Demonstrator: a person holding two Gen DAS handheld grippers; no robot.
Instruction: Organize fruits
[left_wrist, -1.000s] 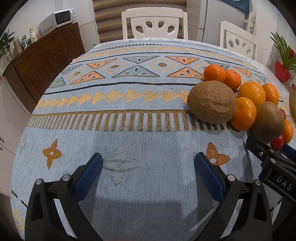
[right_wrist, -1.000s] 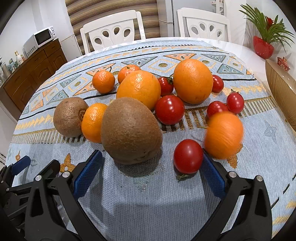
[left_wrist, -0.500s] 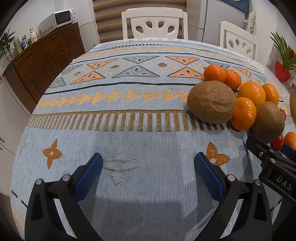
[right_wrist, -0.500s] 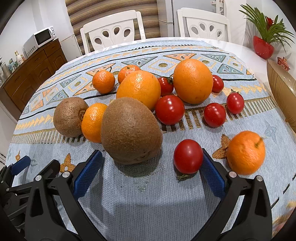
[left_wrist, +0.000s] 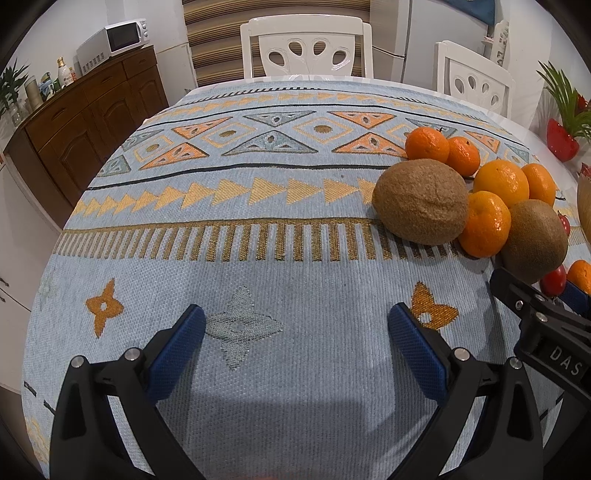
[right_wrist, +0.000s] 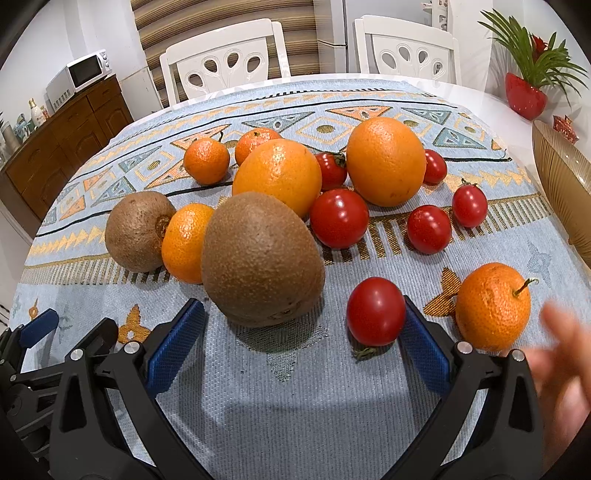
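Right-wrist only: full fruit spread is seen — two big oranges (right_wrist: 386, 160), six cherry tomatoes, mandarins, a gold ribbed bowl (right_wrist: 565, 192) at the right edge, and a blurred bare hand (right_wrist: 565, 369) at lower right.
Left-wrist only: bare tablecloth (left_wrist: 258, 258) is shown ahead; fruit is crowded to the right edge, with the right gripper's black frame intruding at lower right.
Left gripper (left_wrist: 295, 345): fingers are held wide apart, nothing between them, low over the cloth.
Right gripper (right_wrist: 303, 341): fingers are spread wide, nothing clamped.
Large kiwi (right_wrist: 262, 258): set just ahead of the right gripper, nearer its left finger, not touched by the pad.
Near tomato (right_wrist: 376, 312): seen right against the inner face of the right finger; contact cannot be confirmed.
Stemmed mandarin (right_wrist: 493, 306): lies outside the right finger, just beside it, next to the hand.
Second kiwi (left_wrist: 421, 201): well ahead and right of the left gripper, touching a mandarin (left_wrist: 485, 229).
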